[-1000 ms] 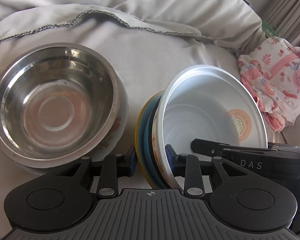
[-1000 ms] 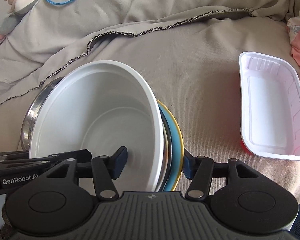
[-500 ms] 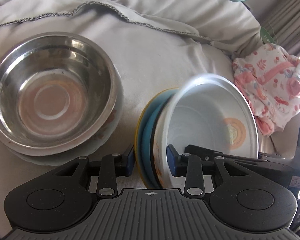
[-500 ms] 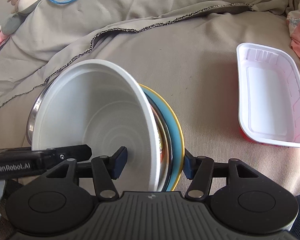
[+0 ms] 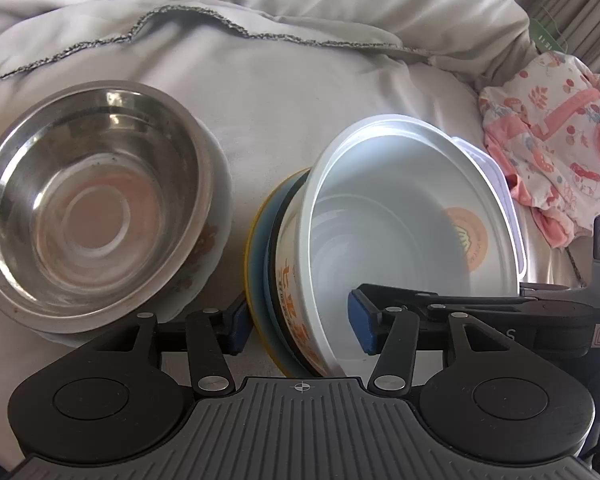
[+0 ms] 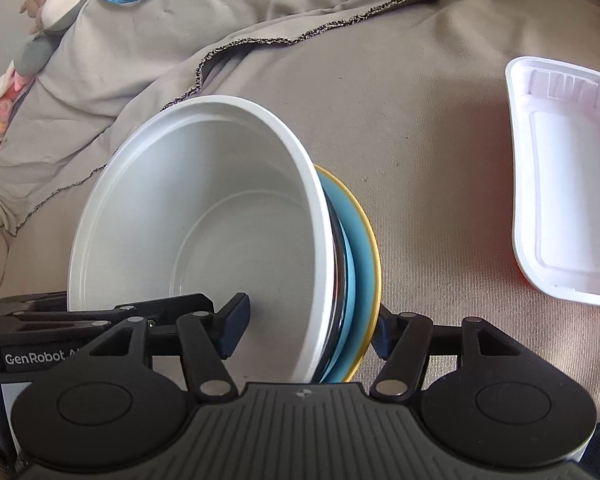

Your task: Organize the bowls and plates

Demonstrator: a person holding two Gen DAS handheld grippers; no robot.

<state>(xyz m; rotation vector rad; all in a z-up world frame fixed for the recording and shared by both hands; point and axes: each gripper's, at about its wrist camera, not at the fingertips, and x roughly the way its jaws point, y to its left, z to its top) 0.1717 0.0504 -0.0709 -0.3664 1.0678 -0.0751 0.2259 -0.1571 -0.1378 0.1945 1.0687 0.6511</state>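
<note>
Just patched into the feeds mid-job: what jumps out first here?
A tilted stack fills both views: a white bowl on a blue plate and a yellow-rimmed plate, with the left gripper and right gripper each straddling its edge. A steel bowl sits on the bed to the left, and a white tray lies to the right.
</note>
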